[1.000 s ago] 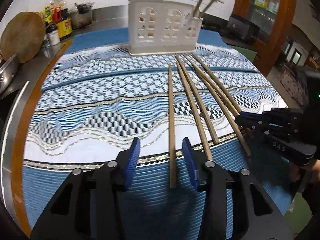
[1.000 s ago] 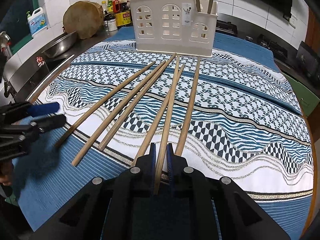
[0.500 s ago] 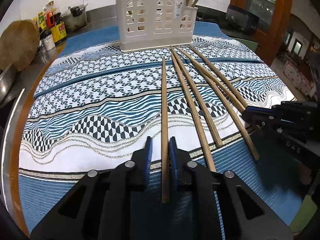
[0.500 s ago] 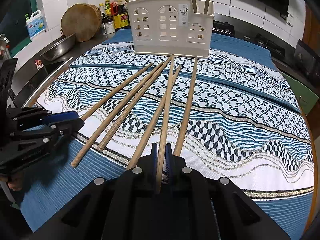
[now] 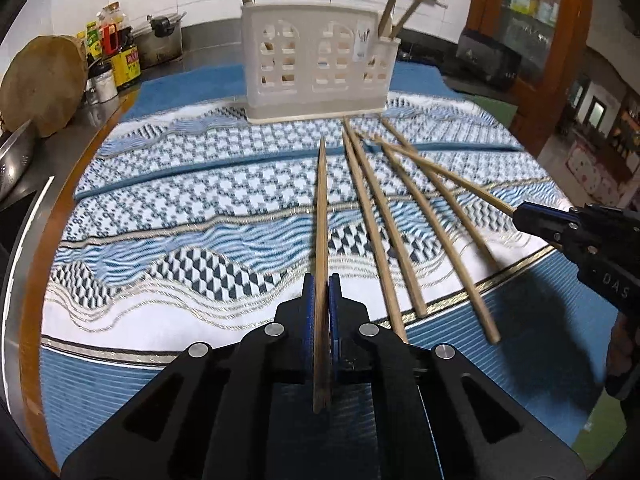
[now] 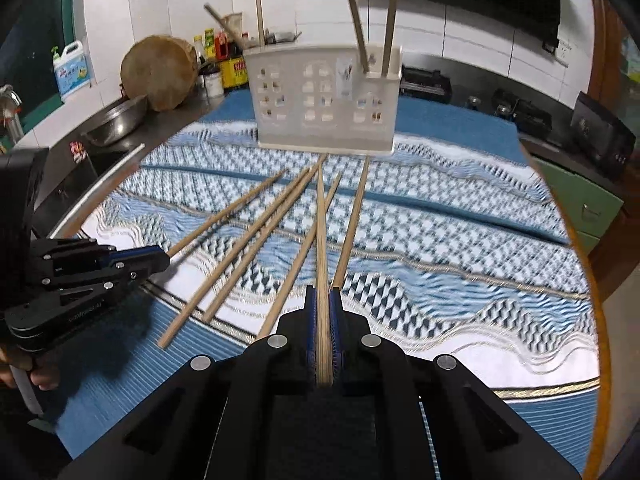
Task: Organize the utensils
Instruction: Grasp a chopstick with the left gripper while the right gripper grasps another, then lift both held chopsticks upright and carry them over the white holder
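Observation:
My left gripper (image 5: 321,280) is shut on a wooden chopstick (image 5: 321,216) that points toward the white utensil holder (image 5: 316,68) at the back of the table. My right gripper (image 6: 323,294) is shut on another chopstick (image 6: 321,224), lifted off the cloth. Each gripper also shows in the other's view, the right one (image 5: 524,216) and the left one (image 6: 160,258). Several more chopsticks (image 5: 376,232) lie fanned on the blue patterned cloth (image 5: 180,208). The holder (image 6: 326,96) has upright chopsticks in its left and right compartments.
A round wooden block (image 6: 158,72), a steel bowl (image 6: 120,118), bottles (image 5: 116,52) and a detergent jug (image 6: 72,68) stand on the counter at the left. Dark appliances (image 6: 600,132) line the right. A wooden cabinet (image 5: 532,40) stands at the far right.
Both grippers have lifted their chopsticks off the cloth, and the holder looks nearer and lower. A second ago the left gripper was open around its chopstick; it shut half a second ago.

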`<action>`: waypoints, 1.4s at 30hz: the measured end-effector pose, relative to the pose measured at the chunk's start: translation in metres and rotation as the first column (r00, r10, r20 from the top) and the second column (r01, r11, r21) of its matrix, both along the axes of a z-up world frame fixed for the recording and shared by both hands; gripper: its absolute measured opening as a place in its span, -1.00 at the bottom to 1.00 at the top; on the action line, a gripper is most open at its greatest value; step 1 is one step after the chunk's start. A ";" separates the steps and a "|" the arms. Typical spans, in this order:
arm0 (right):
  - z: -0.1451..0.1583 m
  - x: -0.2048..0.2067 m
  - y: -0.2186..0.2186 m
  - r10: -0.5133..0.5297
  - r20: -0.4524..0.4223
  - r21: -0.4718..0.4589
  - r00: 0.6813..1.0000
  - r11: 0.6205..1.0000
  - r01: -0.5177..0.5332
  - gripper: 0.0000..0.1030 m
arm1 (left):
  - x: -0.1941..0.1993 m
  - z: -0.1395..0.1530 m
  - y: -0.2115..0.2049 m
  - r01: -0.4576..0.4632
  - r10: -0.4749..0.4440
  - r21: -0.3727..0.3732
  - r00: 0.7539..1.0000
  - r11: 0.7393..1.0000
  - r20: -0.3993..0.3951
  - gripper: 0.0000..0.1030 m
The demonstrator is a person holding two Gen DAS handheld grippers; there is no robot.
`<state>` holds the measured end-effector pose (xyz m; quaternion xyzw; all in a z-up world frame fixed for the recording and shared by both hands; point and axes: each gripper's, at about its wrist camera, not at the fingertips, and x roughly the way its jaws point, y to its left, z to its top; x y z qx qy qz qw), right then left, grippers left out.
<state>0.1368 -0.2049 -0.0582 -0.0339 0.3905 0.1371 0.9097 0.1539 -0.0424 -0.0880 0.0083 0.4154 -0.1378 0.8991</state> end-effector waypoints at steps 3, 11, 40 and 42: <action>0.016 -0.002 -0.002 0.000 0.036 0.018 0.999 1.000 -0.001 -0.87 | -0.004 0.017 0.006 0.000 0.002 -0.034 0.999 0.999 0.041 -0.90; 0.060 -0.003 -0.001 0.006 0.138 0.041 0.990 0.999 -0.011 -0.87 | -0.008 0.053 0.019 -0.007 0.020 -0.088 0.990 0.996 0.140 -0.90; 0.193 0.075 -0.037 -0.042 0.267 -0.047 0.963 0.997 0.056 -0.87 | 0.066 0.134 0.027 0.054 -0.034 -0.105 0.983 0.993 0.182 -0.90; 0.203 0.084 -0.038 -0.044 0.275 -0.045 0.961 0.997 0.059 -0.87 | 0.070 0.144 0.025 0.063 -0.042 -0.100 0.980 0.993 0.197 -0.90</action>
